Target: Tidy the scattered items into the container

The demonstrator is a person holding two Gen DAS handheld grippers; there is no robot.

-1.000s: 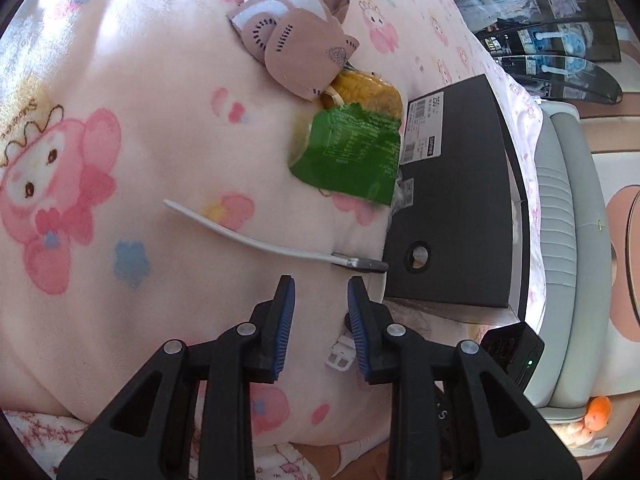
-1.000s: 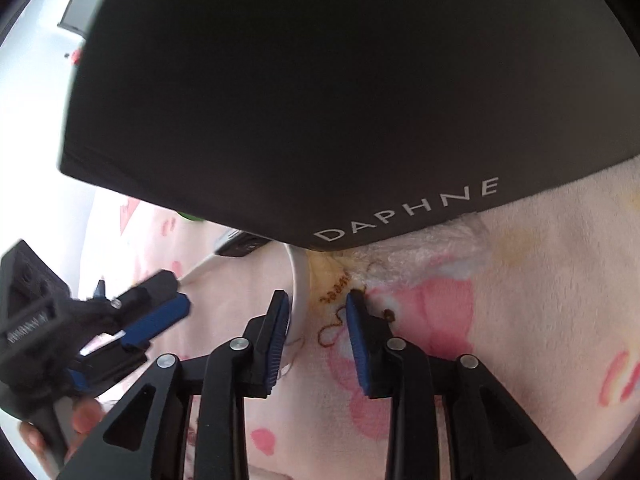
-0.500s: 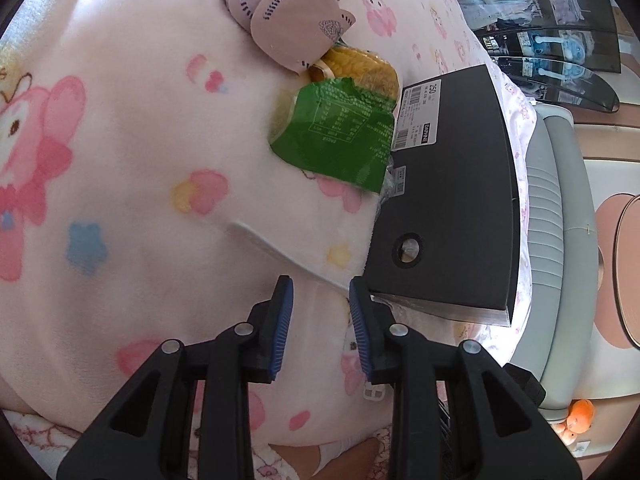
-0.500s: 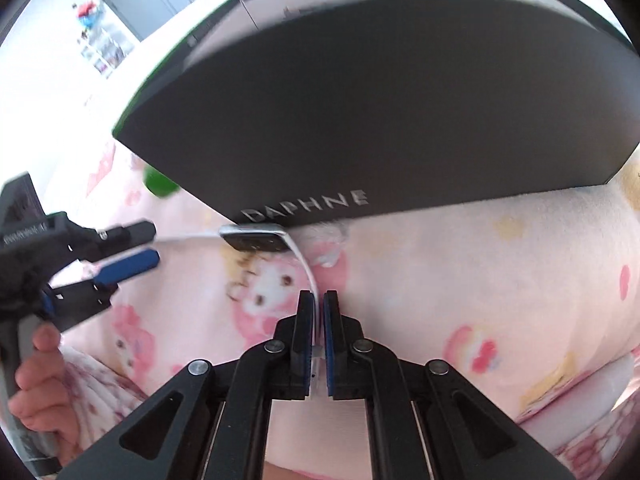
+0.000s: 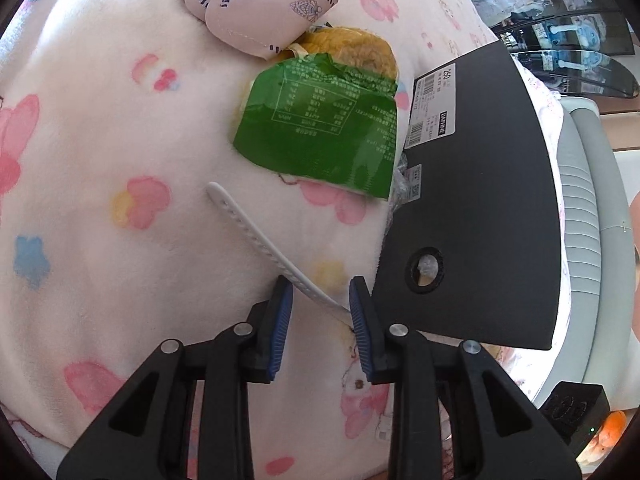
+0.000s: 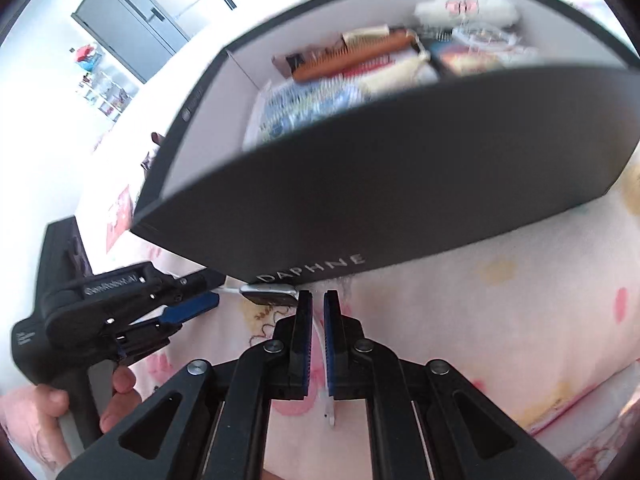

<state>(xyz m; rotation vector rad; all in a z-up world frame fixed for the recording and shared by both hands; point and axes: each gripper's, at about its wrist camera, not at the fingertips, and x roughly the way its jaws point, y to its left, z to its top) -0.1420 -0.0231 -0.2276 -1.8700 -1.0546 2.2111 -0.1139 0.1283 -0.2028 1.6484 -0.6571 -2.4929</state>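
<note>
A white wristwatch lies on the pink blanket against the black DAPHNE box (image 6: 380,200). Its metal face (image 6: 268,294) rests at the box's foot. My right gripper (image 6: 318,300) is shut on one strap (image 6: 319,332), whose buckle end hangs below the pads. The other strap (image 5: 256,232) runs between the jaws of my left gripper (image 5: 320,296), which stands open without pressing on it. From the right wrist view, the left gripper (image 6: 192,308) shows at the left, held by a hand.
A green snack packet (image 5: 320,136), a yellow fuzzy item (image 5: 352,48) and pink face masks (image 5: 260,12) lie on the blanket beyond the strap. The box (image 5: 480,200) holds an orange comb (image 6: 360,52), packets and a white plush. A grey bed edge (image 5: 580,220) runs at the right.
My right gripper closed on the watch strap and rose, so the box's inside came into view. My left gripper slid toward the box until the other strap lay between its jaws.
</note>
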